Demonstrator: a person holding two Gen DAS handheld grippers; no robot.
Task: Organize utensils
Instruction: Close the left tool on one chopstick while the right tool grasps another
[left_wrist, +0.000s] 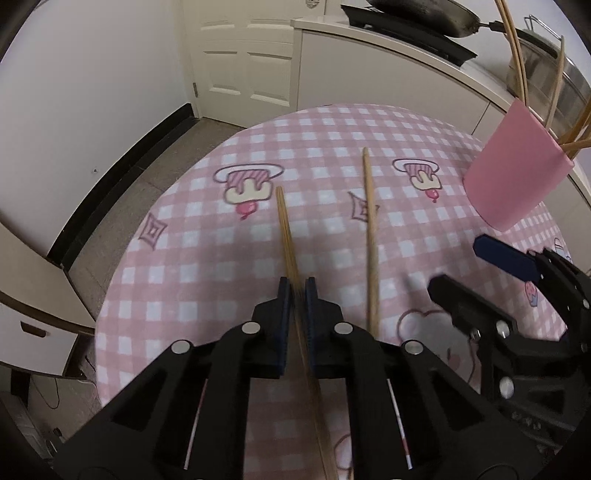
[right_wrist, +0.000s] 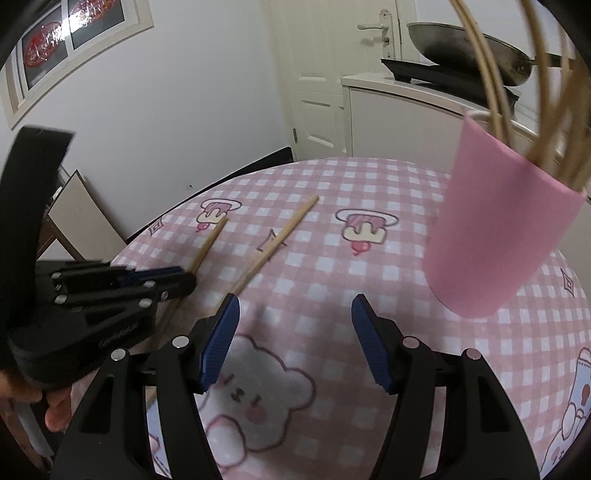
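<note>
My left gripper (left_wrist: 299, 291) is shut on a bamboo chopstick (left_wrist: 286, 229) that lies on the pink checked tablecloth (left_wrist: 207, 280) and points away from me. Just to its right lies a second chopstick (left_wrist: 370, 236), loose on the cloth. At the right stands a pink cup (left_wrist: 517, 177) with several chopsticks sticking out of it. My right gripper (right_wrist: 295, 306) hovers open over the cloth with nothing between its blue pads, the cup (right_wrist: 498, 229) to its upper right. In the right wrist view, the left gripper (right_wrist: 184, 277) holds the left chopstick (right_wrist: 210, 243); the loose one (right_wrist: 280, 243) lies nearby.
The round table's edge (left_wrist: 122, 258) drops to the floor at the left. Behind the table, a white counter (left_wrist: 388, 55) carries a wok (right_wrist: 469, 48) on a black stove and a metal pot (left_wrist: 543, 62). A hand (right_wrist: 55, 410) holds the left gripper.
</note>
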